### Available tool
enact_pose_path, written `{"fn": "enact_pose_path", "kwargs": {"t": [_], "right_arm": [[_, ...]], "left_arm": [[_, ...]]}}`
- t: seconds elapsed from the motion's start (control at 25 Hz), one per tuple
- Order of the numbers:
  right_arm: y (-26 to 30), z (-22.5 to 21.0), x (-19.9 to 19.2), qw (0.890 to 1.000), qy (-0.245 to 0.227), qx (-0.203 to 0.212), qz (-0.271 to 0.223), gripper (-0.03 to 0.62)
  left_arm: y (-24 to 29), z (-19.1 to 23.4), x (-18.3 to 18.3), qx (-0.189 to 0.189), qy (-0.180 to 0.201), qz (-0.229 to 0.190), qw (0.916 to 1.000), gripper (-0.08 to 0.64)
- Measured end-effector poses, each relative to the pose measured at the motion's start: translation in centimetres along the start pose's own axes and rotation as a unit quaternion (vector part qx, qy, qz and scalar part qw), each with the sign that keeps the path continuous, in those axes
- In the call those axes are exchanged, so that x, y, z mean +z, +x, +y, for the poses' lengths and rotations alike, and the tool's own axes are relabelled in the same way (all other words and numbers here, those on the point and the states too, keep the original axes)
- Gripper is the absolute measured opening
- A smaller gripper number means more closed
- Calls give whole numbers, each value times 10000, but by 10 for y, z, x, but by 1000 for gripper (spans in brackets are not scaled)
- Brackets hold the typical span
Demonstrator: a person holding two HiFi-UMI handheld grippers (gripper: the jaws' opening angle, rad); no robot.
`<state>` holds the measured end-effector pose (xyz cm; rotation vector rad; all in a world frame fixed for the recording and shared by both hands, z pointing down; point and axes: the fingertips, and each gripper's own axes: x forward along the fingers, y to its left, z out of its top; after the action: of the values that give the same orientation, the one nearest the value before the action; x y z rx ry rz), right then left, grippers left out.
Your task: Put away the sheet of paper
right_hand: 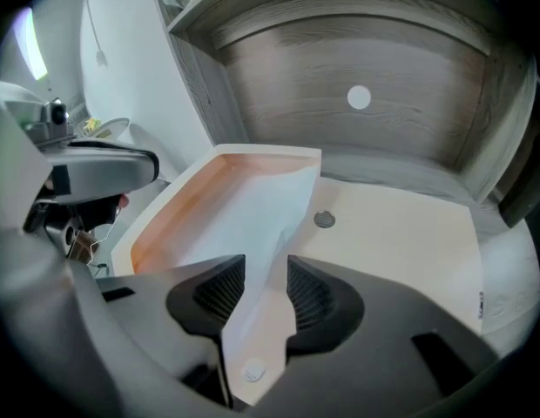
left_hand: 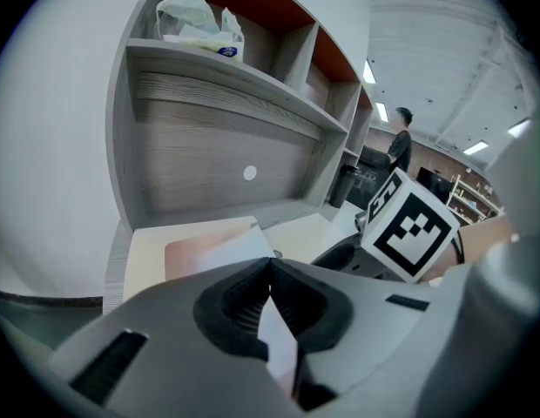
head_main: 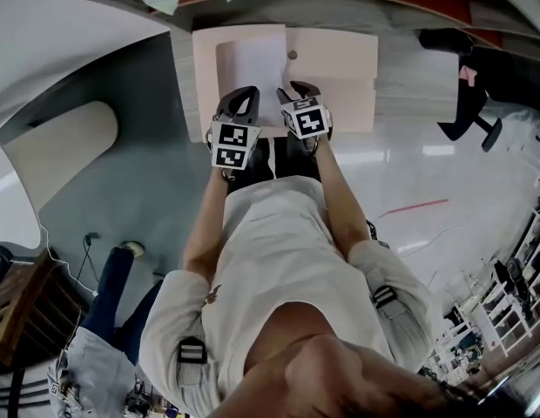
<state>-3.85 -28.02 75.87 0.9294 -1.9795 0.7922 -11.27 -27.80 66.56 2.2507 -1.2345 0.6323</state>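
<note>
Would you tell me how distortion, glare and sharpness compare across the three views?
Head view: strong fisheye bending, glare streaks on the floor. Left gripper view: dark rounded corners, bright ceiling lights, foreground soft. Right gripper view: wooden back panel bows, sheet of paper softly lit.

Here's your pale short-sleeved shirt (head_main: 279,251), filling the middle of the head view. A dark strap (head_main: 192,351) with a light buckle sits at its lower left, and a matching one is over on the right edge. Up top, your left gripper (left_hand: 270,273) has a smooth grey shell with black ribbed pads (left_hand: 239,307) set into it. Your right gripper (right_hand: 266,290) is the same: grey body, black ridged faces. Each carries a white cube (head_main: 234,144) printed with bold black square markers.
</note>
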Motion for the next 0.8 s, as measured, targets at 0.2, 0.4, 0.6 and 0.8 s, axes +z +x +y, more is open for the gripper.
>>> {"fn": "enact_pose_path", "kwargs": {"t": [0.2, 0.4, 0.6, 0.8], "right_arm": [[-24, 4, 15, 9993, -64, -46, -374, 167], [-55, 8, 33, 9969, -205, -92, -750, 152], [-91, 12, 60, 9911, -368, -157, -1267, 96], [-133, 19, 95, 9811, -654, -148, -1815, 50]], "left_arm": [[-5, -3, 7, -38, 36, -70, 10000, 15], [-15, -1, 18, -21, 47, -173, 9998, 15], [-29, 3, 41, 30, 85, -428, 9990, 15], [-46, 1, 71, 20, 168, -705, 9974, 15]]}}
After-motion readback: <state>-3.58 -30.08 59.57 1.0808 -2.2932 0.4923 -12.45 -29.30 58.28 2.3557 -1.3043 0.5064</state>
